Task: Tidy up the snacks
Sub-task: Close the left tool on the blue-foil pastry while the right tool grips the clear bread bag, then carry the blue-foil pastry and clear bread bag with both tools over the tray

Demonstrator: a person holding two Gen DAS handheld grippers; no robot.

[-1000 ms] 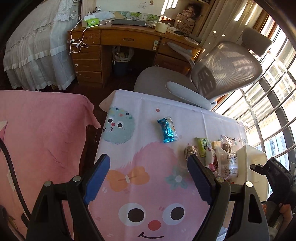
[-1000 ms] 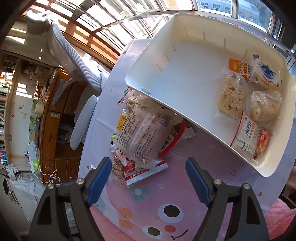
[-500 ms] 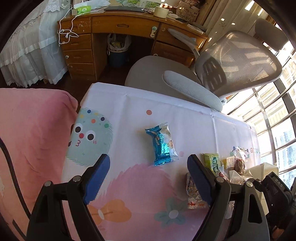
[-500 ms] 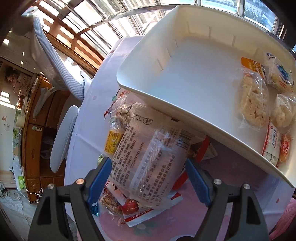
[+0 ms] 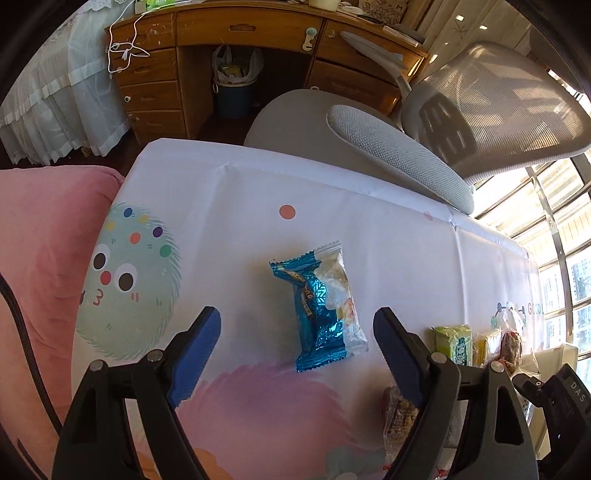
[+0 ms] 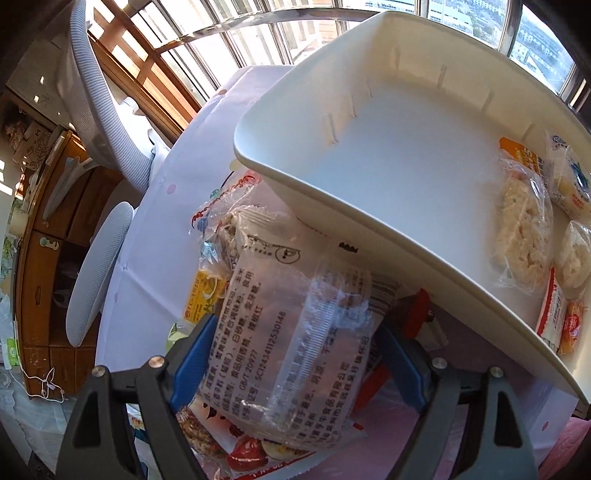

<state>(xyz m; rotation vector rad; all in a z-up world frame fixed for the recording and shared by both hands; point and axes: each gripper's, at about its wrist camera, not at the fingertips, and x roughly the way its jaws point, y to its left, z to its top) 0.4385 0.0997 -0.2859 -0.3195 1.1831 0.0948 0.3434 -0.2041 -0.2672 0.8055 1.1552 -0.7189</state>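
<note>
Both hands have dropped closer, and now the left gripper [image 5: 297, 334] hangs wide astride the blue foil snack packet [image 5: 318, 311], long axis running away between its fingers, while the right gripper [image 6: 295, 354] is opening around the clear printed plastic bag [image 6: 291, 339].

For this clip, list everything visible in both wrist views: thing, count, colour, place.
blue packet: one, blue foil and clear, alone on the tablecloth, between the left claw's fingers.
clear packet: one, clear with black print, top of the pile beside the tray.
snack pile: several, green, yellow, red, near the tray.
tray: one, white, on the table; a few packets at its right end.
tablecloth: one, white with cartoon faces.
office chair: one, grey, beyond the table.
desk: one, brown wood, far side.
bin: one, blue, under the desk.
pink cover: one, left of the table.
left claw: open.
right claw: opening, straddling the clear packet.
</note>
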